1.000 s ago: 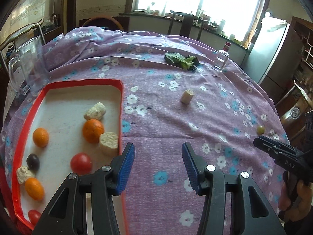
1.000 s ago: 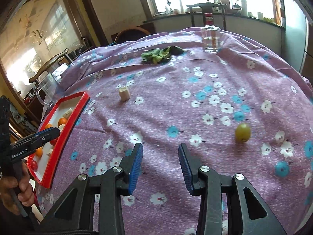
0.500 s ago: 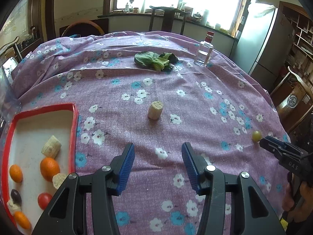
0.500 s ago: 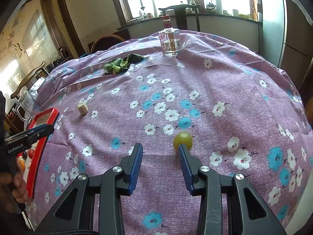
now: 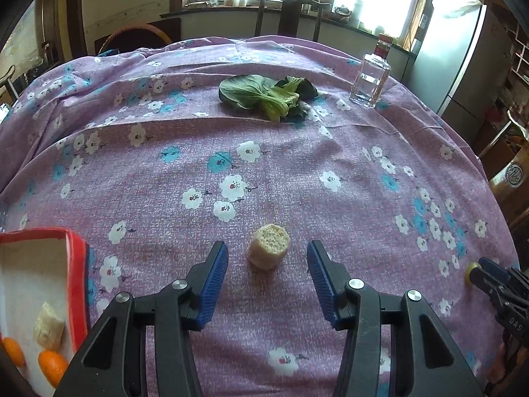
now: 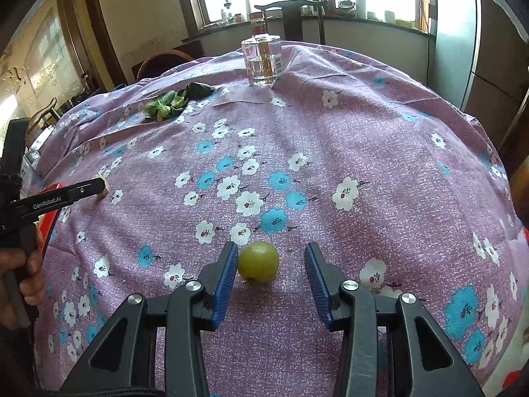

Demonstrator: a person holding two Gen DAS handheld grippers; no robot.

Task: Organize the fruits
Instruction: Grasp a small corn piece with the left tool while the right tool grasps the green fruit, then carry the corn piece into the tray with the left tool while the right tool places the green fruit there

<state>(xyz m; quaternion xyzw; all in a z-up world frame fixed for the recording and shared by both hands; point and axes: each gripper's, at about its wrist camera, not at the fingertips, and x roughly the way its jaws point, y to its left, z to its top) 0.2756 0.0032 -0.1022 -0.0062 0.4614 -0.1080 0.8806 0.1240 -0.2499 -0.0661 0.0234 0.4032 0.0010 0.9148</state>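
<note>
Left wrist view: the left hand-held gripper (image 5: pixel 267 279) points down at the counter (image 5: pixel 297 172), which is covered by a purple flowered cloth. Its blue pads stand apart, and a short pale corn piece (image 5: pixel 269 246) stands on the cloth in the gap between them, touching neither pad; nothing is held. At the lower left lies a red-rimmed tray (image 5: pixel 77 284) with a white floor, holding another corn piece (image 5: pixel 49 329) and two oranges (image 5: pixel 53 365), only partly in view. Farther back on the cloth lie a bunch of leafy greens (image 5: pixel 264 94) and, to their right, a clear glass bottle (image 5: pixel 370 81) with a red cap. At the right edge, the tip of the right hand-held gripper (image 5: pixel 476 269) meets a small yellow-green fruit (image 5: pixel 469 271).

Right wrist view: the jaws of the right hand-held gripper are opening. The round green fruit (image 6: pixel 258 262) rests on the cloth between them, touching or nearly touching the left pad and clear of the right pad; it is not gripped. At the left edge a hand (image 6: pixel 23 273) holds the left hand-held gripper, whose tip reaches the corn piece (image 6: pixel 103 191) near the tray's red rim (image 6: pixel 49 213). The greens (image 6: pixel 172 101) and the bottle (image 6: pixel 263 56) stand at the far side of the counter.
</note>
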